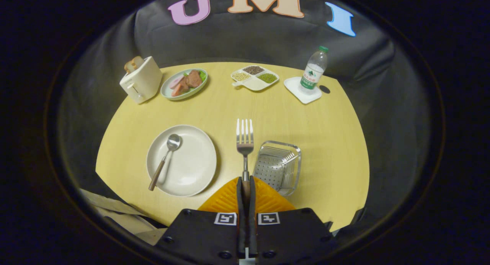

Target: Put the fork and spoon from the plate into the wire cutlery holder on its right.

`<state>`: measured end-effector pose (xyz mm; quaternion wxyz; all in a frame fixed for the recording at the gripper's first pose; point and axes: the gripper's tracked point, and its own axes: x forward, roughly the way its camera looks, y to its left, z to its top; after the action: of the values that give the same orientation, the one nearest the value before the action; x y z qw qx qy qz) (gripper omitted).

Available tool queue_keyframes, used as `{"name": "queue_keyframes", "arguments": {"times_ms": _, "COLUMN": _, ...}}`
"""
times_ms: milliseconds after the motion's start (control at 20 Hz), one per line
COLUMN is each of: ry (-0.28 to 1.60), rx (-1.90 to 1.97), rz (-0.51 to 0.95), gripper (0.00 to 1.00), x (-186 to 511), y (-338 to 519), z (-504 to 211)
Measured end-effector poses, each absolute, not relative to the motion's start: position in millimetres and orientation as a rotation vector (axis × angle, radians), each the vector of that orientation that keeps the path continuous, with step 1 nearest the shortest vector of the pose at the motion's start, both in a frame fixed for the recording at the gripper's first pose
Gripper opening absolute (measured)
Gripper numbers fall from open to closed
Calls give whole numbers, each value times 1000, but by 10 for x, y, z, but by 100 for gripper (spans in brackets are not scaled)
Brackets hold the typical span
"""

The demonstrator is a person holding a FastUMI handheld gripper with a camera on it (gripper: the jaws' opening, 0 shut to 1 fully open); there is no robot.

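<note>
Tool (245,185) pinches the steel fork (244,138) (four tines) by its handle.

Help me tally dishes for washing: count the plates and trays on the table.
4: the spoon's plate left of the tongs gripping the fork; food plate by the toaster; divided tray; bottle's tray.

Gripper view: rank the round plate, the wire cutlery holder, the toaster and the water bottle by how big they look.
1. Round plate, holding the spoon.
2. Wire cutlery holder.
3. Toaster.
4. Water bottle.
Toaster and bottle stand farther away, so they may look undersized. The gripper is shut on the fork.
</note>
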<state>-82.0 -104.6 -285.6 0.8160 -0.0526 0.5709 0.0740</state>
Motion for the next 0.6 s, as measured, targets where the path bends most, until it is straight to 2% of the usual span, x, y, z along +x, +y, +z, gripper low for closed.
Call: {"name": "queue_keyframes", "arguments": {"times_ms": 600, "ry": 1335, "rx": -104, "rz": 67, "gripper": 7, "x": -1032, "y": -1486, "z": -3029}}
